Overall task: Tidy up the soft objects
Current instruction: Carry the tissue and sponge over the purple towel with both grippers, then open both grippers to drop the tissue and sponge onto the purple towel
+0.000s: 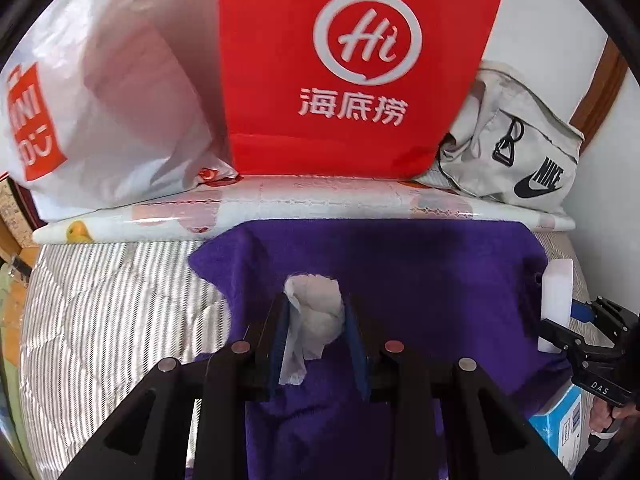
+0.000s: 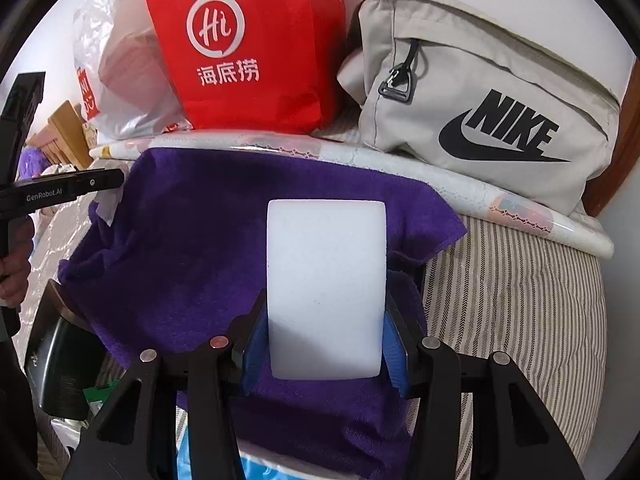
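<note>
A purple towel (image 1: 420, 280) lies spread on the striped bedding (image 1: 112, 304); it also shows in the right wrist view (image 2: 192, 248). My left gripper (image 1: 318, 320) is shut on a crumpled white tissue (image 1: 316, 312) and holds it over the towel. My right gripper (image 2: 326, 336) is shut on a white sponge block (image 2: 326, 288) over the towel's right part. The sponge (image 1: 554, 304) and right gripper also show at the right edge of the left wrist view. The left gripper's body (image 2: 60, 190) shows at the left of the right wrist view.
A red Haidilao bag (image 1: 352, 68), a white plastic Uniqlo bag (image 1: 100, 112) and a grey Nike pouch (image 2: 480, 96) stand along the wall on a patterned board (image 1: 280, 204). A blue and white box (image 1: 560, 428) lies at the lower right.
</note>
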A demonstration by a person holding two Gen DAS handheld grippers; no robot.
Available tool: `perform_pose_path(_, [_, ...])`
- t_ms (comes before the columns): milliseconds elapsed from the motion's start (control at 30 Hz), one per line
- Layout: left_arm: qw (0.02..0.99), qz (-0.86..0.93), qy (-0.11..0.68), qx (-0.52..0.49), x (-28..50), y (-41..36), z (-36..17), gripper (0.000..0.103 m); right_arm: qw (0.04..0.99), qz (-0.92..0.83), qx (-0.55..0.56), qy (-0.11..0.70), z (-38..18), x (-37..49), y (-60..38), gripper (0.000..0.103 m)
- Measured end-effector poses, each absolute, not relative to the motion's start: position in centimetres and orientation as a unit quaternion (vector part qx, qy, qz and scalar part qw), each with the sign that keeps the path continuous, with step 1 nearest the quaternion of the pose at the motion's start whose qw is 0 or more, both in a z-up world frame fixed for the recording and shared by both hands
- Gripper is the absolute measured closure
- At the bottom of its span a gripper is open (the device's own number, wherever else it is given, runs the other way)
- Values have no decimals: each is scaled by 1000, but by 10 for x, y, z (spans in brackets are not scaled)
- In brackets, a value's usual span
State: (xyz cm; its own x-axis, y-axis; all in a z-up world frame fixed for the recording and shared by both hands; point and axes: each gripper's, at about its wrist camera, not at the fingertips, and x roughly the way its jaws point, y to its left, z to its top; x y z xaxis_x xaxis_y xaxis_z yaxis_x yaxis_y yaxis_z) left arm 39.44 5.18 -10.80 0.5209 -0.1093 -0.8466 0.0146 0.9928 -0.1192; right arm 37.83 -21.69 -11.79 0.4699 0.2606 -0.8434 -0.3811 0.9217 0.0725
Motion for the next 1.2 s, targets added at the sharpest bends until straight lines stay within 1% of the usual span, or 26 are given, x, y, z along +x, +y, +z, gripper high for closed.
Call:
perform_pose_path(433, [853, -29, 516, -70, 417, 58, -130, 76, 843, 184, -67, 502, -132, 389, -214, 52])
perform_pose_path(533, [850, -37, 519, -80, 419, 59, -131, 73, 841, 184, -66, 505, -134, 389, -214, 51])
perform_pose_path(567, [850, -38, 519, -81, 418, 59, -130, 72, 841, 185, -66, 505, -134, 390, -213, 51])
perform_pose_path(600, [850, -41, 519, -81, 417, 61, -129, 70, 841, 184, -67, 504, -134, 390, -212, 46])
perform_pose_path(633, [849, -42, 521, -78, 417, 60, -129, 59, 843, 184, -68, 502, -134, 389, -212, 41])
perform_pose_path(667, [849, -41, 521, -74, 415, 60, -128, 51, 844, 183, -71, 500, -133, 389, -212, 37])
perform_pose_path(700, [854, -38, 514, -69, 412, 60, -125, 49, 846, 181, -73, 497, -132, 389, -211, 31])
perform_pose_path(733, [859, -38, 507, -64, 409, 59, -121, 48, 849, 177, -75, 492, -131, 387, -213, 29])
perform_pose_path(800, [863, -34, 501, -58, 403, 60, -114, 47, 852, 175, -75, 487, -127, 384, -214, 28])
perform_pose_path(967, [871, -25, 489, -52, 384, 62, -94, 46, 860, 175, -63, 476, -110, 371, -216, 28])
perform_pose_path(1200, [896, -3, 442, -34, 323, 59, -53, 46, 878, 156, -81, 446, -80, 329, -215, 25])
